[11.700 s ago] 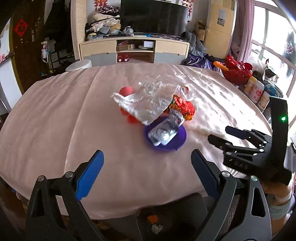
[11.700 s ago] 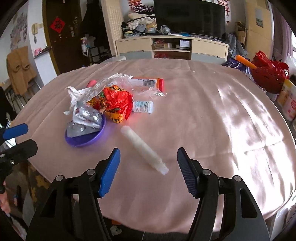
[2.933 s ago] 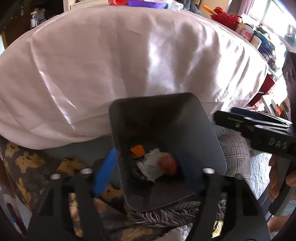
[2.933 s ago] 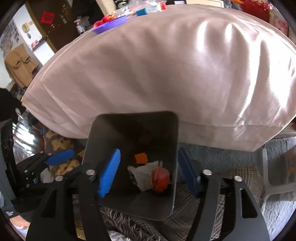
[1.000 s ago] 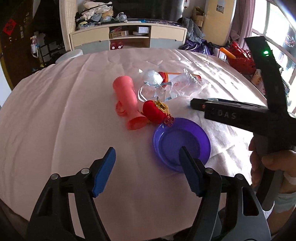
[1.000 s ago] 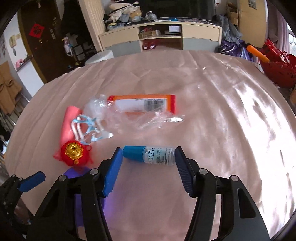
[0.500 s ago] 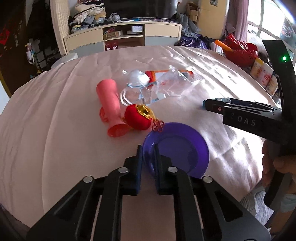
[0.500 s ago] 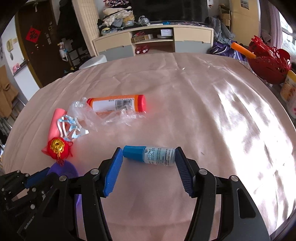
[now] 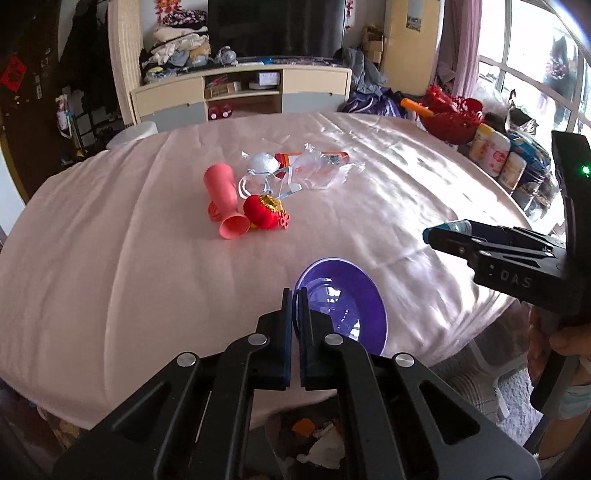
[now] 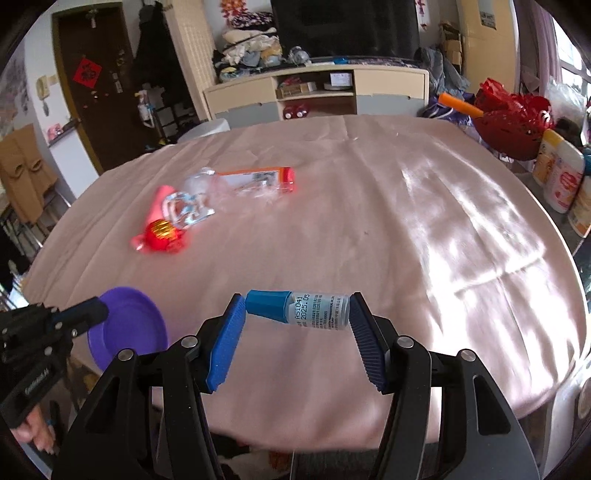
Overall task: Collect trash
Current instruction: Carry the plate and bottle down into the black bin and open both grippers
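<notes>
The left gripper's fingers [image 9: 308,325] are covering the near rim of the purple plate [image 9: 345,295]. Clear plastic wrap [image 10: 207,192] is blurring and partly hiding the orange-capped tube [image 10: 266,177]. The small bottle's [image 10: 314,308] fine print is staying too small to read. The bin [image 9: 317,439] below the desk [image 9: 110,258] is mostly hidden.

Round table [image 9: 110,258] under pink satin cloth, sunlit patches at right. Cream TV cabinet [image 9: 240,92] at top centre, dark television [image 9: 275,27] above, clothes heaped at its left end. Dark door [image 10: 98,85] with red paper charm at upper left. Window [image 9: 535,74] at upper right, daylight entering. Red basket [image 10: 513,122] beside it.
</notes>
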{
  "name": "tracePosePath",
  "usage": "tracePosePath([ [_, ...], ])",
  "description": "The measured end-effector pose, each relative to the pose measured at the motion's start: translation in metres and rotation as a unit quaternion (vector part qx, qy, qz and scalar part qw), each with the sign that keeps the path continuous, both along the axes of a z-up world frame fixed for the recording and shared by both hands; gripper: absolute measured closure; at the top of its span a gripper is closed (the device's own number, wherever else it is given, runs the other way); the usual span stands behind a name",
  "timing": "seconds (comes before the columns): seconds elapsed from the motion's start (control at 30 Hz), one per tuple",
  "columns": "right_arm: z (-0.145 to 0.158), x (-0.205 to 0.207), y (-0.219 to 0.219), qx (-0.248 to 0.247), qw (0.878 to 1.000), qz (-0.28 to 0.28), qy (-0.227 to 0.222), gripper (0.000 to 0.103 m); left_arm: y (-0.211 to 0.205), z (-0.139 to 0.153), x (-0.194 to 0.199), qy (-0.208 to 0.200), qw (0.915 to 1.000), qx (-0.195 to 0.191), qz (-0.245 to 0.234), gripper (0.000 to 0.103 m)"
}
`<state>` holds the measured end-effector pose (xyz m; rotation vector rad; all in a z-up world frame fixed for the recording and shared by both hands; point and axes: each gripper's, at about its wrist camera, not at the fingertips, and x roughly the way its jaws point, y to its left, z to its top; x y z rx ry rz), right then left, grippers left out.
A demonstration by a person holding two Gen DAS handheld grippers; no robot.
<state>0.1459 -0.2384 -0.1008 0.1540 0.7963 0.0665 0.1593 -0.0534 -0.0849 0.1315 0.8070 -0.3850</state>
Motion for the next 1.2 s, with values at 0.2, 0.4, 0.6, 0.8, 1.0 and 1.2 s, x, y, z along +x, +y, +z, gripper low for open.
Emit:
tracePosePath([
  [0.2,0.008,-0.04,0.009,-0.003,1.0,0.016,-0.015,0.044,0.012,0.005,-0.042,-0.011,0.9999,-0.011,-0.001,0.102],
  [0.4,0.003,-0.077,0.028,-0.005,0.999,0.037,-0.019,0.044,0.02,-0.002,-0.075,-0.011,0.9998,-0.017,-0.002,0.102],
  [0.6,-0.02,-0.093,0.037,0.004,0.999,0.045,0.0,0.044,0.026,-0.028,-0.092,0.012,0.9998,-0.016,0.001,0.102],
  [0.8,-0.05,-0.105,0.044,0.02,0.998,0.049,0.03,0.044,0.034,-0.07,-0.102,0.055,0.9983,-0.014,0.007,0.102],
  [1.0,-0.083,-0.113,0.052,0.036,0.996,0.05,0.062,0.044,0.04,-0.113,-0.108,0.104,0.9943,-0.018,0.015,0.102],
  [1.2,-0.114,-0.112,0.055,0.037,0.993,0.047,0.1,0.044,0.039,-0.144,-0.113,0.134,0.9907,-0.007,0.019,0.101],
])
